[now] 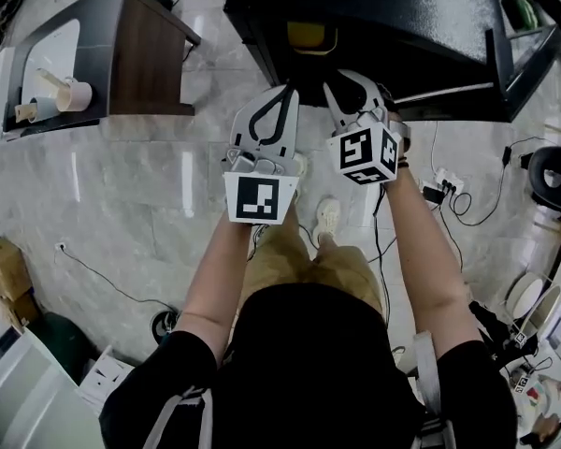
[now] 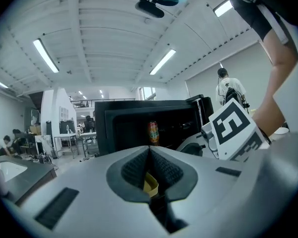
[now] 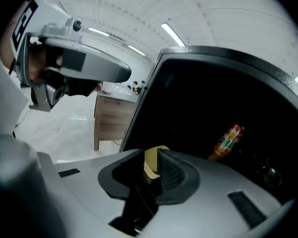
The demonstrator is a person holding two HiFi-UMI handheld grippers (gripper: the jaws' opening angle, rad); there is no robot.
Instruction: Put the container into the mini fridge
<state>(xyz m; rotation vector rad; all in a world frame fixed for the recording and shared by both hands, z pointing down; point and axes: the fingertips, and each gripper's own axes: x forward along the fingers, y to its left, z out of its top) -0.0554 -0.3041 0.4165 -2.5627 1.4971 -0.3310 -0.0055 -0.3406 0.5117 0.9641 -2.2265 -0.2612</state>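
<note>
Side by side just before the open mini fridge (image 1: 393, 26): left tongs (image 1: 287, 90) and right tongs (image 1: 353, 80). Inside it, the container (image 1: 310, 36) and a bottle (image 3: 227, 142). To its left, a wooden cabinet (image 1: 150, 59). On the floor (image 1: 122, 213) at right, a power strip (image 1: 446, 183).

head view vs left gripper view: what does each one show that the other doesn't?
Head view only: the person's shoes, the power strip with its cables on the floor, and the left gripper seen from above.

Left gripper view only: the drink can upright inside the black mini fridge, the ceiling lights, and that gripper's own jaws closed together.

Both: the fridge standing open, the yellow container (only a sliver of it past the jaws in the left gripper view), and the right gripper with its marker cube.
</note>
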